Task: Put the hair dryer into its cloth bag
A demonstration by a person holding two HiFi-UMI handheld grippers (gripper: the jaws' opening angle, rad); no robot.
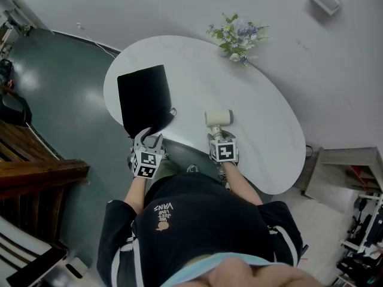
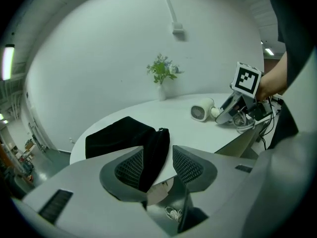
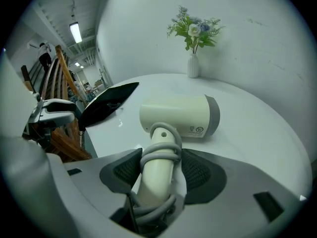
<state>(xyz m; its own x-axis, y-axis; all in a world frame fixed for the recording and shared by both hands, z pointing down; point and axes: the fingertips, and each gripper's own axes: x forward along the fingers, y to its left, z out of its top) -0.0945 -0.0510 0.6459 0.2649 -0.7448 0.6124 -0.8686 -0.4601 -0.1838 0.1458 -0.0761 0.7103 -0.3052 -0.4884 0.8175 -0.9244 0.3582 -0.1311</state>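
Note:
A black cloth bag (image 1: 143, 97) lies flat on the left part of the white oval table (image 1: 263, 118). Its near edge is raised and stands between the jaws of my left gripper (image 1: 148, 135). In the left gripper view the cloth (image 2: 153, 148) leans on the left pad, with a gap to the right pad, so that gripper (image 2: 157, 151) is open. The cream hair dryer (image 1: 218, 118) lies on its side mid-table, handle toward me. My right gripper (image 3: 162, 155) is shut on the cord-wrapped handle (image 3: 157, 172).
A vase of flowers (image 1: 236, 37) stands at the table's far edge. Wooden furniture (image 1: 36, 166) is on the dark floor at the left, and a shelf unit (image 1: 350, 172) at the right. The person's torso is right at the table's near edge.

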